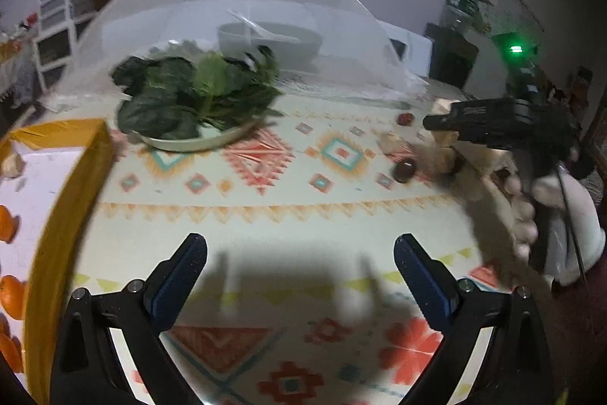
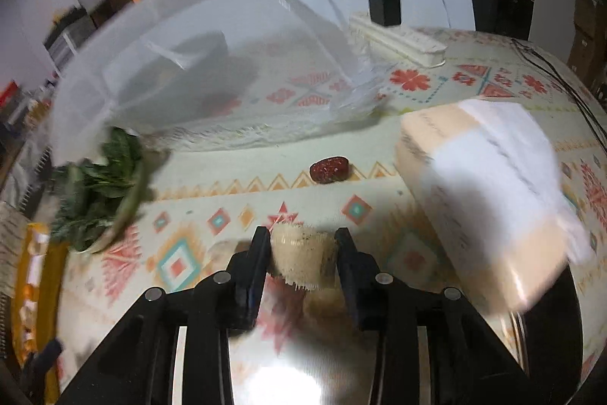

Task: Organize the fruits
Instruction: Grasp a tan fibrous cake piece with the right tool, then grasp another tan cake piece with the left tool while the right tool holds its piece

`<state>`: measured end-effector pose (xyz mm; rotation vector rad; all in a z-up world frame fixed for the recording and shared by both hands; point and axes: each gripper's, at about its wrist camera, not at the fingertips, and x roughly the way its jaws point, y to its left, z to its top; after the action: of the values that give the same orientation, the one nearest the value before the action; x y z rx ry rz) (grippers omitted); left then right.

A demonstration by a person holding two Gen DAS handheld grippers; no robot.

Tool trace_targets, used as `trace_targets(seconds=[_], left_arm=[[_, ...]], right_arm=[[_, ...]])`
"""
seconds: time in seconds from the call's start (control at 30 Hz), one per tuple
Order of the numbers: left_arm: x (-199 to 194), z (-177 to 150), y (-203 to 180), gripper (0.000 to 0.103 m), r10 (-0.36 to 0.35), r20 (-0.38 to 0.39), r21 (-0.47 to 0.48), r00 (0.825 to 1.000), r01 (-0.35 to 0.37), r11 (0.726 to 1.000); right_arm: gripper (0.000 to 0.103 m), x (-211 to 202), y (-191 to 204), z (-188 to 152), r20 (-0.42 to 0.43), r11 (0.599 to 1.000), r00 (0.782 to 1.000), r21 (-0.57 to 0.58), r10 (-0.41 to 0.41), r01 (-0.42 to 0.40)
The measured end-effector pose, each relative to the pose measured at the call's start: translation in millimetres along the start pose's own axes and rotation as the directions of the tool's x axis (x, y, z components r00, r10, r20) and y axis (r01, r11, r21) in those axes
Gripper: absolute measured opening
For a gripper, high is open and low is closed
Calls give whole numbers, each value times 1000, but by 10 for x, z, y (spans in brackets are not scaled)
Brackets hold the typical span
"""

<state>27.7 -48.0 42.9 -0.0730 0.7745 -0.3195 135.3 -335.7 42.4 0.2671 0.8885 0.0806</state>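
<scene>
In the right wrist view my right gripper (image 2: 302, 245) is shut on a pale beige chunk (image 2: 299, 253) with dark specks and a bristly edge, both pads against its sides, just above the patterned tablecloth (image 2: 235, 185). A red date (image 2: 329, 170) lies on the cloth beyond it. In the left wrist view my left gripper (image 1: 300, 241) is open and holds nothing over the cloth. At the left stands a yellow-rimmed box (image 1: 64, 185) with oranges (image 1: 7, 222). The right gripper (image 1: 430, 122), held by a hand (image 1: 523, 215), shows at the right near a dark date (image 1: 405, 170) and pale pieces (image 1: 390, 141).
A plate of leafy greens (image 1: 189, 101) sits beside a white mesh food cover (image 1: 242, 25) over a bowl. A tissue box (image 2: 485, 185) stands right of the right gripper, a power strip (image 2: 398, 40) behind it. A shiny metal surface (image 2: 284, 367) lies under the right gripper.
</scene>
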Motion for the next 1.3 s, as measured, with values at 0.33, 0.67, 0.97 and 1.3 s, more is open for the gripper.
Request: trace_targets(seconds=[0.33,0.67,0.97,1.3], left_arm=[[293,363,-961,85,-99,-24,208,995,102,973],[1017,356,-1737,72,-124,-131,415,984,168,894],[1294,358,-1880,32,-119,-198,414,973,193,889],[666,379,-1552,29,-130,-110,311,985,159,937]], right_arm=[[37,-605,-472,-567,101,986,988,112,114,-125],[38,-808,-763,-613,184,964,969,175,166,-199],[38,-847,-854,-619,203,952,961,206,187,-229],[38,-808,-768,-657,199,972,970,156,142,-175]])
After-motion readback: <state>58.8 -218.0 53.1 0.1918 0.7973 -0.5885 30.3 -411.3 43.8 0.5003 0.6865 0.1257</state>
